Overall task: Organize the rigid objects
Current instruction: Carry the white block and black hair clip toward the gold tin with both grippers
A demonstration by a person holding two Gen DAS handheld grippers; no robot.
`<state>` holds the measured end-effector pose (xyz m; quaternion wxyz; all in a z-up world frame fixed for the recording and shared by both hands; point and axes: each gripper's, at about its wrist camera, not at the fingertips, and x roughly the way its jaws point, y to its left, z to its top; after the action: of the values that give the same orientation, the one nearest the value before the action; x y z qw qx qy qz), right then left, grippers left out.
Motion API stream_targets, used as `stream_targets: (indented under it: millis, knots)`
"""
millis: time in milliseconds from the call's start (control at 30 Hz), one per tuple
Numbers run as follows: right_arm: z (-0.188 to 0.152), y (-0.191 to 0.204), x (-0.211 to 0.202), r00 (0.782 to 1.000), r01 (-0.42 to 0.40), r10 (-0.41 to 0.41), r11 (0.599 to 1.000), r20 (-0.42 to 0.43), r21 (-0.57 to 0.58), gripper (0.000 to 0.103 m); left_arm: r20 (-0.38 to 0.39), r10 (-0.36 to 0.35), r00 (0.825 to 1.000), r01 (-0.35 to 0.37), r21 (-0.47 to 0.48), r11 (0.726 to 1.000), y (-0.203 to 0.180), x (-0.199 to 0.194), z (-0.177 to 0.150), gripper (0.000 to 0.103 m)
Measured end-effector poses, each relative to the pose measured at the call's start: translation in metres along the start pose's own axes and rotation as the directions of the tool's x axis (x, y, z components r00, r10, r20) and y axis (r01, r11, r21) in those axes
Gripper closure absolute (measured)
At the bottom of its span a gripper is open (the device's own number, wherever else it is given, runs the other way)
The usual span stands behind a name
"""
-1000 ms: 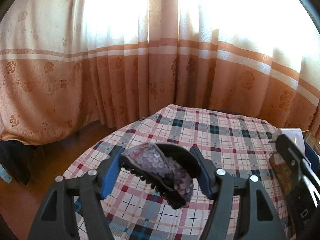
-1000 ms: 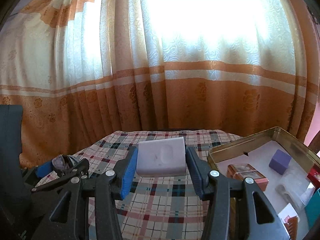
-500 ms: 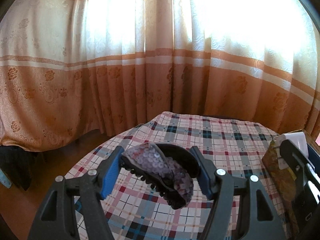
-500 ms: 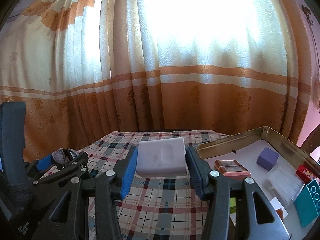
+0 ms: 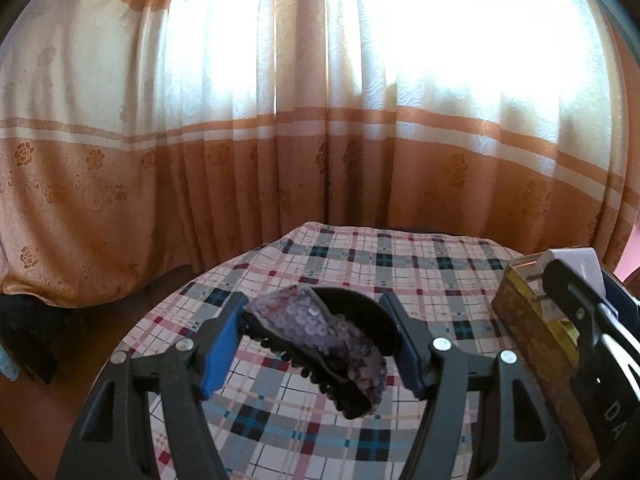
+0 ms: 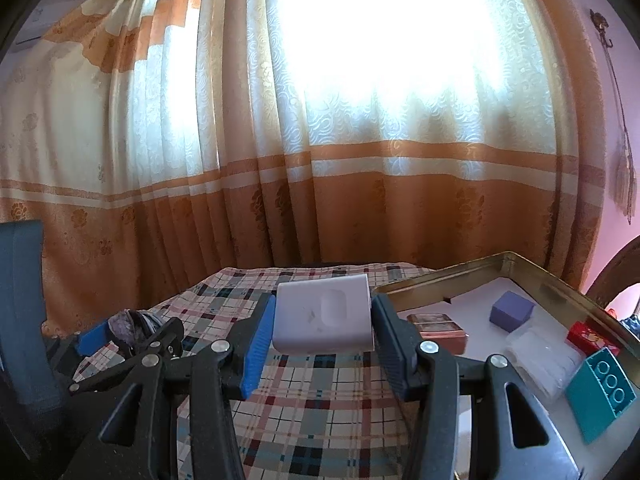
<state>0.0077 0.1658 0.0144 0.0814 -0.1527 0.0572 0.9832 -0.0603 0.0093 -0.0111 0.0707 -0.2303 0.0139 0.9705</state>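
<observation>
A purple sequined hair claw clip with black plastic teeth (image 5: 320, 340) is grasped between the blue-padded fingers of the left gripper (image 5: 316, 340) and is held in the air above the table covered with a plaid cloth of pink, grey and teal checks (image 5: 400, 272). The clip lies tilted, its far end against the left pad and its near end hanging lower toward the right pad. In the right wrist view the same clip (image 6: 128, 326) and the left gripper (image 6: 124, 334) are seen at the left, low over the near left part of the cloth.

A pale lilac rectangular plastic box with an oval recess in its top (image 6: 324, 318) is clenched between the two fingers of the right gripper (image 6: 322, 330), both pads pressed against its sides, and it is held level above the cloth, just left of the gold-rimmed metal tray (image 6: 440, 276). Inside the tray, on its white floor, a purple cube (image 6: 512, 312) is seen at the far side, a reddish-brown flat box (image 6: 436, 326) at the near left, a clear plastic piece (image 6: 540, 360) in the middle, a red box (image 6: 588, 336) at the right wall and a teal studded building block (image 6: 600, 392) nearest. In the left wrist view the tray's outer wall (image 5: 524, 332) appears at the right edge. Orange and cream curtains (image 6: 360, 160) hang behind the table.
</observation>
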Motion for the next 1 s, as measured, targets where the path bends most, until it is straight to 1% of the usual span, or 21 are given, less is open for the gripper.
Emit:
stream_targets:
  millis: [167,433,667,833,1000]
  knots:
    - [-0.001,-0.004,-0.010,1.000,0.003,-0.003,1.000,0.012,0.004,0.051,0.004,-0.003,1.000,0.003,0.011,1.000,-0.006,-0.007,-0.004,0.035]
    - [-0.003,-0.010,-0.022,1.000,0.009,-0.009,1.000,0.018,0.015,0.051,-0.018,-0.028,0.999,0.028,0.022,0.999,-0.019,-0.019,-0.011,0.035]
    - [-0.003,-0.020,-0.033,0.999,0.022,-0.023,0.999,0.030,0.028,0.051,-0.048,-0.048,0.998,0.048,0.000,0.999,-0.024,-0.022,-0.013,0.035]
    - [-0.003,-0.025,-0.039,0.999,0.022,-0.023,0.999,0.032,0.032,0.051,-0.042,-0.053,0.998,0.052,-0.018,0.998,-0.023,-0.027,-0.015,0.035]
    - [-0.001,-0.031,-0.045,0.999,0.023,-0.024,0.999,0.036,0.042,0.051,-0.031,-0.057,0.998,0.057,-0.004,0.998,-0.028,-0.034,-0.015,0.035]
